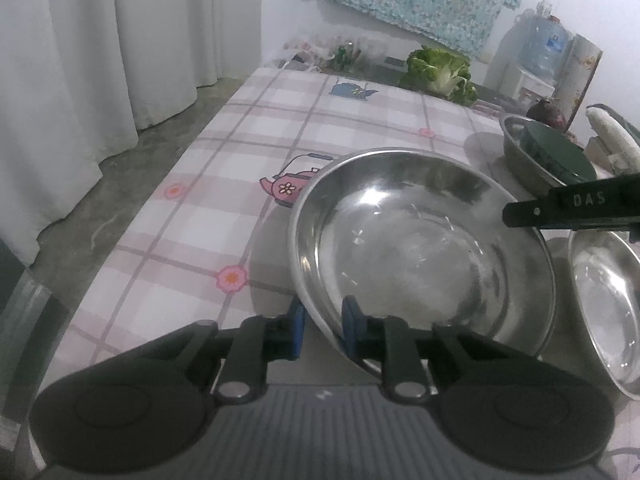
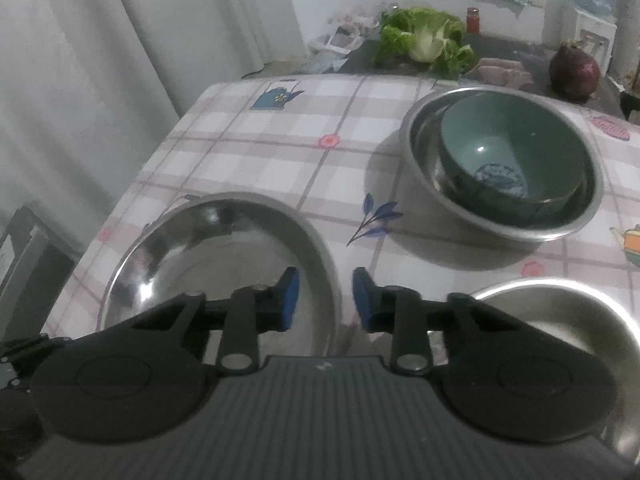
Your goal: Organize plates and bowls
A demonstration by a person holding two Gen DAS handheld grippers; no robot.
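Observation:
My left gripper (image 1: pixel 323 330) is shut on the near rim of a large steel plate (image 1: pixel 420 248), one blue pad outside and one inside, and holds it tilted. The same plate (image 2: pixel 216 264) shows in the right wrist view under my right gripper (image 2: pixel 325 299), which is open; its jaws straddle the plate's right rim without touching it. A second steel plate (image 1: pixel 608 304) lies to the right, also seen in the right wrist view (image 2: pixel 560 320). A green bowl (image 2: pixel 516 156) sits inside a steel bowl (image 2: pixel 420 148) at the back right. The right gripper's body (image 1: pixel 572 208) crosses the left wrist view.
The table (image 2: pixel 280 152) has a checked cloth with teapot prints. A lettuce (image 2: pixel 428 38), a red onion (image 2: pixel 574 70) and a red jar (image 2: pixel 472 20) stand at its far end. Curtains (image 1: pixel 120 60) hang on the left, with the floor below. A water dispenser (image 1: pixel 540 52) stands at the back right.

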